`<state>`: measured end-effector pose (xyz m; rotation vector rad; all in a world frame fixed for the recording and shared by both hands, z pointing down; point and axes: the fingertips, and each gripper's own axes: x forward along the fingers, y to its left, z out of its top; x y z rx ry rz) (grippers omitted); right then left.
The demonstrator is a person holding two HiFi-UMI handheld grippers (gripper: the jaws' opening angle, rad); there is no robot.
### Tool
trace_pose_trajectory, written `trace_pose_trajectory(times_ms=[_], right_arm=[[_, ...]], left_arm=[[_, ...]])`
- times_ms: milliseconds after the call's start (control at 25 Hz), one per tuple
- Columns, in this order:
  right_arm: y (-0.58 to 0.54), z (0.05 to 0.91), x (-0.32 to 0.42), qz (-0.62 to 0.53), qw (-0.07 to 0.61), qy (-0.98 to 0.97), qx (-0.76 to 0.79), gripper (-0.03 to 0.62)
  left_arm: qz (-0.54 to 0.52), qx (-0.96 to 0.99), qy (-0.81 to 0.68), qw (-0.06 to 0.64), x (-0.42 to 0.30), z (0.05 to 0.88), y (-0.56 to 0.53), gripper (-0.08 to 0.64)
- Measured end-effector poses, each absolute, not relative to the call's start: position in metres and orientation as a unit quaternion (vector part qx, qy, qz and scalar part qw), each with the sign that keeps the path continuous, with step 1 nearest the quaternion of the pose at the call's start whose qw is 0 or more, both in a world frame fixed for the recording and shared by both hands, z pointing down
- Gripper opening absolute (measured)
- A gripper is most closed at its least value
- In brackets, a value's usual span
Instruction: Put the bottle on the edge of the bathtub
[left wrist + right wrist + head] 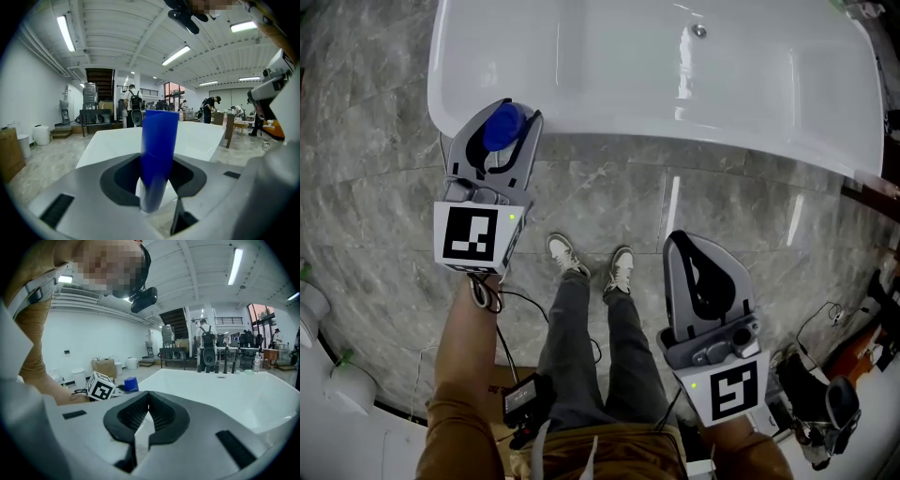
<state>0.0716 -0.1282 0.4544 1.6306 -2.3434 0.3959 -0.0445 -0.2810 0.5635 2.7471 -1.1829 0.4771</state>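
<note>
Grey marble floor (384,141) borders the near rim of a white bathtub (750,112). The left gripper (510,112) is clamped on a blue bottle (501,127), held upright over the tub's near left corner; contact with the rim cannot be confirmed. The right gripper (679,240) has its jaws together with nothing between them, above the floor and clear of the tub.

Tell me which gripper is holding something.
The left gripper: its jaws clamp the blue bottle, while the right gripper's jaws are together and empty.
</note>
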Motion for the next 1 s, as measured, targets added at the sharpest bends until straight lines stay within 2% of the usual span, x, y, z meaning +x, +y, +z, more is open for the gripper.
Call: trace_pose_trajectory(times_ms=[1000], right_arm=[[-0.1282, 0.4568, 0.0746, 0.137, 0.128, -0.806, 0.561, 0.005]], left_arm=[[0.11, 0.912, -0.389, 0.073, -0.0463, 0.567, -0.2785, 0.158]])
